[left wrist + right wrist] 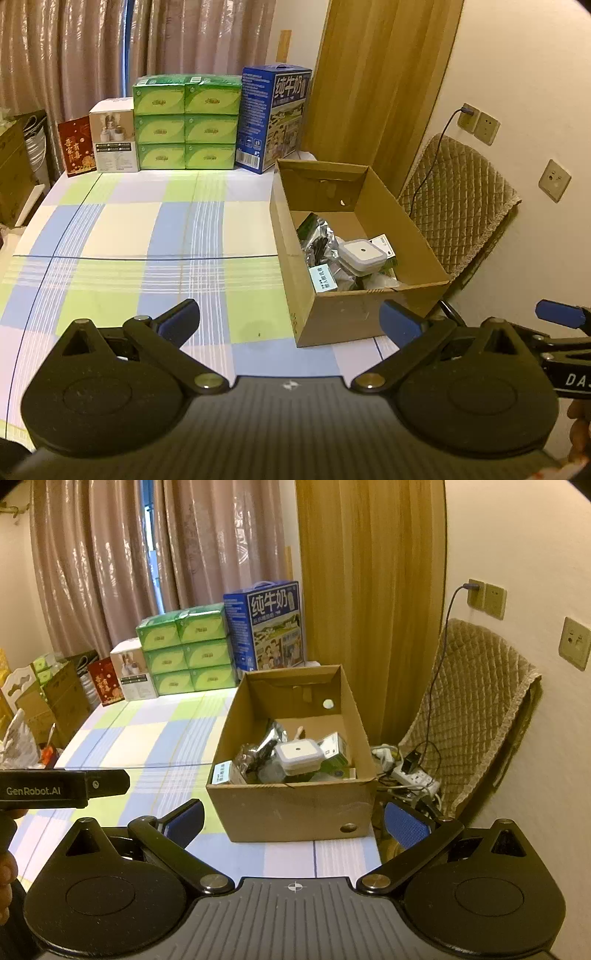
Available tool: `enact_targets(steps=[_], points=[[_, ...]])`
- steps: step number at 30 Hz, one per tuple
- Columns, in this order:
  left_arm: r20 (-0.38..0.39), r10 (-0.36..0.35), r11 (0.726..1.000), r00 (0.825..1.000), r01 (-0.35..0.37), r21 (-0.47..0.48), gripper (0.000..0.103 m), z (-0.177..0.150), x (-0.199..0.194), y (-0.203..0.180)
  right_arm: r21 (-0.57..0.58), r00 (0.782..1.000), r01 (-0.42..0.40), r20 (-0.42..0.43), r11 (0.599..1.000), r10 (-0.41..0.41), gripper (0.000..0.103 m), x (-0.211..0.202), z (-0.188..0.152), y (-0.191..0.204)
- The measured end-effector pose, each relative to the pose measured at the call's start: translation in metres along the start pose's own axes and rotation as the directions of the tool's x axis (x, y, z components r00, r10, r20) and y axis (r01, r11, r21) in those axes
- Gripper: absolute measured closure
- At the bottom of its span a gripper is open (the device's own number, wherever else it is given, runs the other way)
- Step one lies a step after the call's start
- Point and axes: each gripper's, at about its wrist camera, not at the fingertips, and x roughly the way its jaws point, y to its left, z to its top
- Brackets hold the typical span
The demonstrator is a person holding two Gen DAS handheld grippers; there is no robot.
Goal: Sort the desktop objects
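1. The left tongs stood wide open and held nothing, above the checked tabletop.
2. The right tongs were likewise spread wide and empty, their blue pads framing the near wall of the cardboard box.
3. That box sat just ahead of the right tongs and ahead-right of the left tongs, at the tabletop's right edge.
4. Inside it lay the sorted items: a white square container on top, silver foil packets to its left, and a pale blue labelled pack against the near wall.
5. Beyond the box, along the far edge, stood a blue milk carton, stacked green tissue packs, a white box and a red card.
6. Right of the box, off the tabletop, stood a quilted chair.
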Motion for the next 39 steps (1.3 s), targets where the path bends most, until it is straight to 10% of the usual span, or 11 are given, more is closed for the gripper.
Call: enact_targets(steps=[39], points=[[-0.014, 0.012, 0.999, 1.000, -0.012, 0.052, 0.001, -0.013, 0.008, -0.020, 0.041, 1.000, -0.001, 0.004, 0.999, 0.001, 0.002, -0.006, -0.006, -0.008]])
